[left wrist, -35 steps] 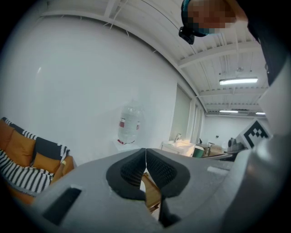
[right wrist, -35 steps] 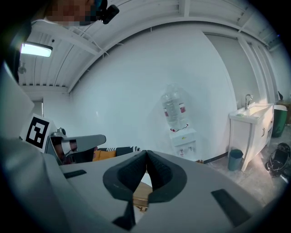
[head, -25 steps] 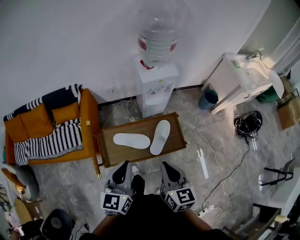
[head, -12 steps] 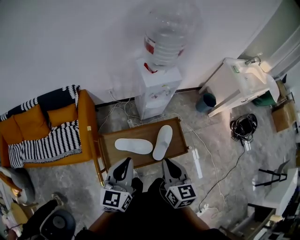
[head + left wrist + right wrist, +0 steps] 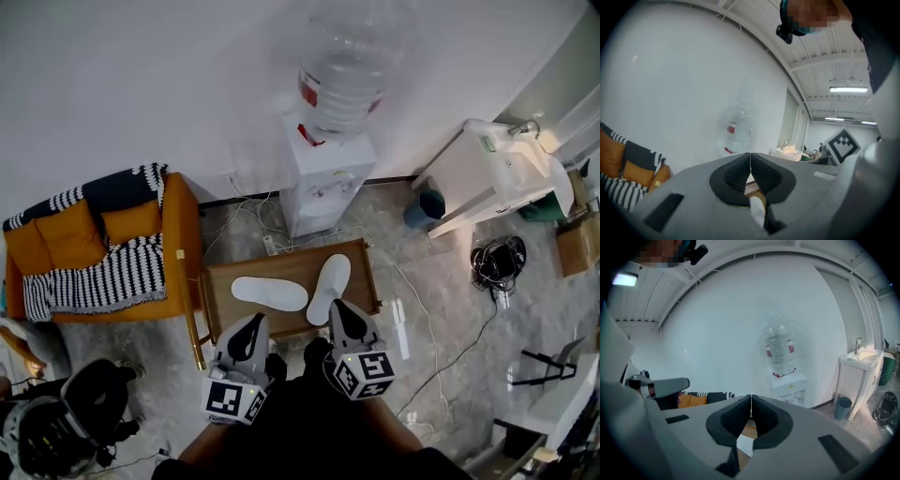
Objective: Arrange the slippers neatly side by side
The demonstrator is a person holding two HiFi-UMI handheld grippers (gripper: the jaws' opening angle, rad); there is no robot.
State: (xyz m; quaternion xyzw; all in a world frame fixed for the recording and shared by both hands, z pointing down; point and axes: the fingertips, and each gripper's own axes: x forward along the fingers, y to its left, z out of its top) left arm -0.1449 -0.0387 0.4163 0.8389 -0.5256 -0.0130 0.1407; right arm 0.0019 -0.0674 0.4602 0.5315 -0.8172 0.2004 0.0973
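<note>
Grey stone floor under a white wall. In the head view a low wooden worktop (image 5: 217,311) carries the crosswise slipper (image 5: 270,293) and the angled slipper (image 5: 329,286), both at 12 o'clock of the left claw (image 5: 251,323) and right claw (image 5: 338,309). Further toward 12, the water bottle's (image 5: 342,80) fill is unreadable. The blue bin (image 5: 430,204) at 2 o'clock hides its contents.

Left gripper view: claw closed, empty. Right gripper view: likewise. Nudging with closed claws could, I judge, shove a slipper off the worktop.

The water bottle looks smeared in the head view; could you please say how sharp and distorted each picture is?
Head view: the water bottle is blurred near the top edge, while the slippers on the low table are fairly sharp. Left gripper view: strong fisheye bending, dark corners, bright ceiling lamps. Right gripper view: same curved walls, glare over the sink.
</note>
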